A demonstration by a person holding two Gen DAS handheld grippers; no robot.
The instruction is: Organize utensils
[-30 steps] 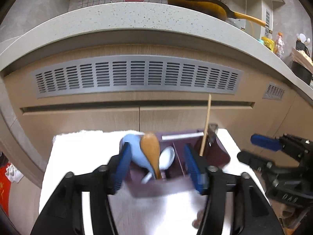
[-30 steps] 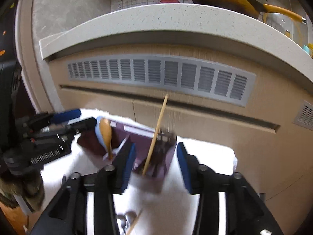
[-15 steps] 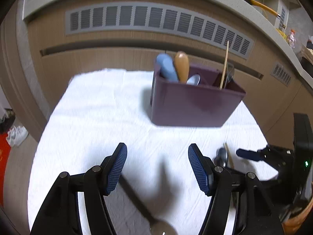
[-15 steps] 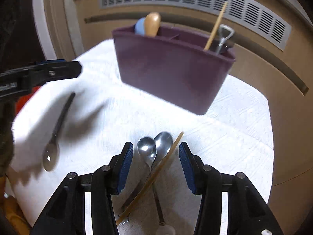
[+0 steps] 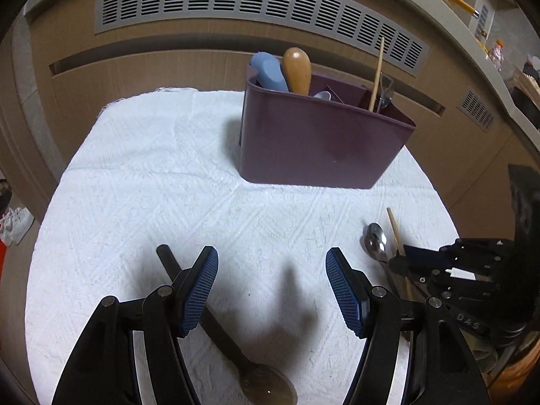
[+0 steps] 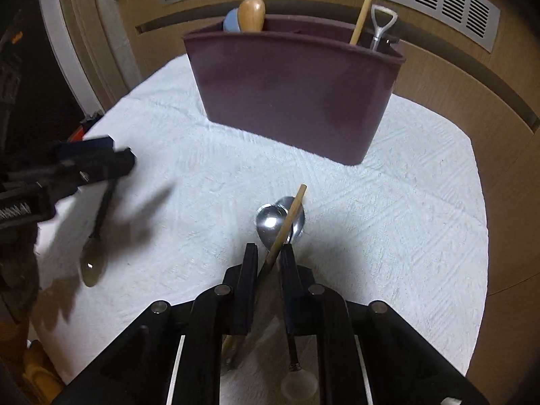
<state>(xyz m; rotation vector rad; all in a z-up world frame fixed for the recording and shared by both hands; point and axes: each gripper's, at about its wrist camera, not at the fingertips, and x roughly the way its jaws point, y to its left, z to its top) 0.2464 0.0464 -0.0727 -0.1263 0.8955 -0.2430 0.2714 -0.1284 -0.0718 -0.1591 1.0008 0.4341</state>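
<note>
A purple utensil caddy [image 5: 320, 141] stands at the back of a white cloth [image 5: 152, 185]; it shows too in the right wrist view [image 6: 290, 91]. It holds a blue handle, a wooden spoon [image 5: 297, 71], a chopstick [image 5: 376, 74] and a metal utensil. My left gripper [image 5: 271, 270] is open and empty above a dark spoon [image 5: 236, 344]. My right gripper [image 6: 269, 253] is shut on a wooden chopstick [image 6: 287, 222] that lies across two metal spoons [image 6: 270, 222].
Wooden cabinet fronts with a grey vent grille [image 5: 236, 3] rise behind the table. The cloth's edges drop off on the left and right. A glass-ended utensil [image 6: 298, 378] lies under my right gripper.
Both grippers pulled back from the caddy and dropped low over the cloth. The right gripper has closed on the loose chopstick. The left stays open, now over the dark spoon.
</note>
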